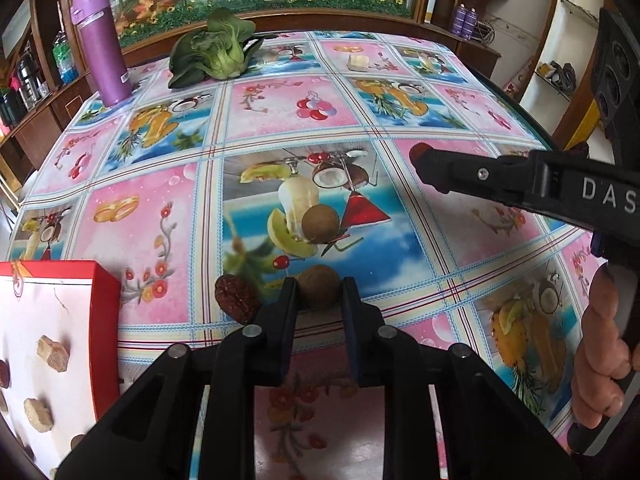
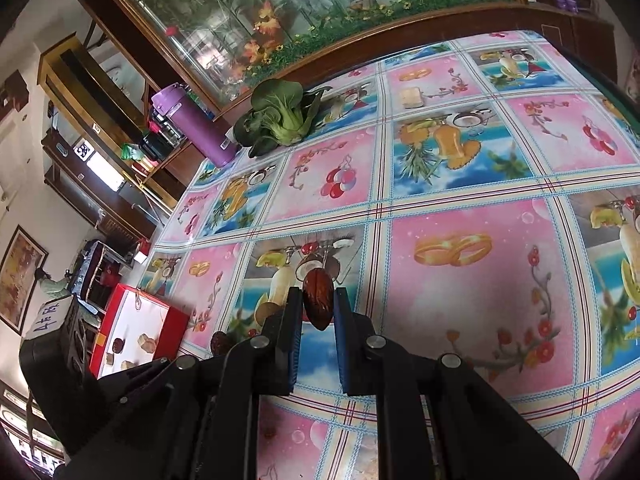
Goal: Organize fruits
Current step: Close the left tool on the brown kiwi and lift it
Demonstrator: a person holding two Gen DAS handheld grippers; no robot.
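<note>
The bench (image 1: 460, 240) has a glossy pink-and-blue fruit-print cloth. Sitting on it: tall purple tumbler (image 1: 102, 46), green bok choy (image 1: 216, 50), pale yellow block (image 1: 358, 62), round brown fruit (image 1: 320, 220), wrinkled red date (image 1: 236, 298), red-rimmed box (image 1: 106, 320).

**Both grippers clamped, one hand on the trigger**

Left gripper (image 1: 319, 294) reaches fwd low over the table, fingers roughly parallel, closed around a round brown fruit (image 1: 319, 287) pinched betw. the tips. Right gripper (image 2: 318, 304) points fwd w/ jaws narrowed on a dark red date (image 2: 318, 300), held upright betw. the blue-lined pads. Seen from the left wrist cam, the right gripper's black body comes in from the right edge, nose aimed left, above the tabletop. The person's right hand (image 1: 600, 344) wraps its handle at lower right, fingers curled around the grip. Left hand not visible in either view.
</note>
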